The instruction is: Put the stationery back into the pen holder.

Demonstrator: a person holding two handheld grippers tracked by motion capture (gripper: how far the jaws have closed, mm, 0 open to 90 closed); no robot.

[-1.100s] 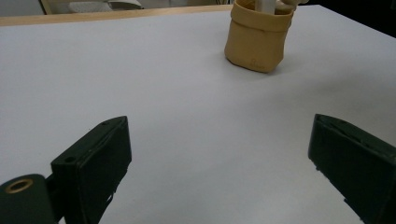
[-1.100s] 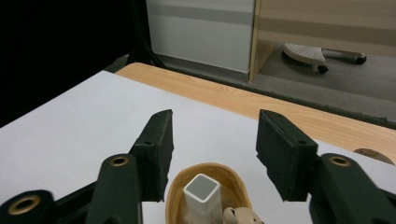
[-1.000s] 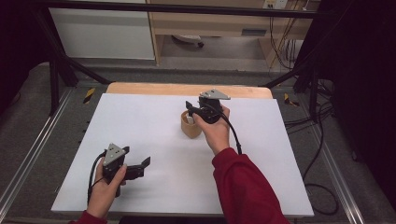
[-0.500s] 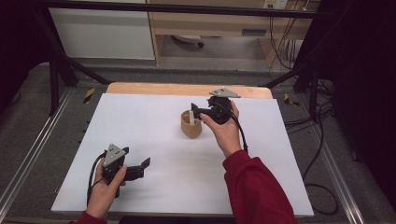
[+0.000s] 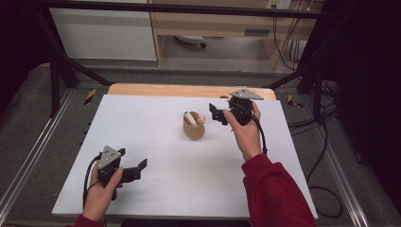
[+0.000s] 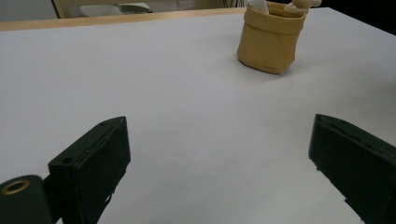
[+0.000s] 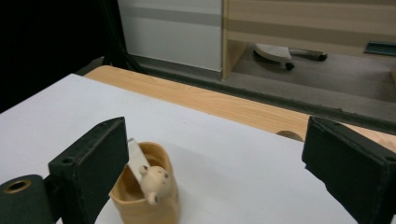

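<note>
While the big white table (image 5: 156, 189) lies flat under everything, a strip of brown wood (image 5: 156, 90) shows along its far edge. A red sleeve (image 5: 279, 194) comes in from the bottom on the right side. The right gripper (image 5: 213, 115) is held up in the air, just to the right of a small tan pouch (image 5: 194, 126). Its jaws have just been opening, and now they stand wide apart with nothing between them. The left gripper (image 5: 142, 165) sits low near the front left of the table, well apart from the pouch. Its jaws are wide too, and they hold nothing. The pouch stands upright near the middle of the table, a bit toward the far side. Inside it are a flat white piece (image 7: 136, 161) and a little round tan toy (image 7: 153, 179) with tiny dots on it, poking out over the rim.
</note>
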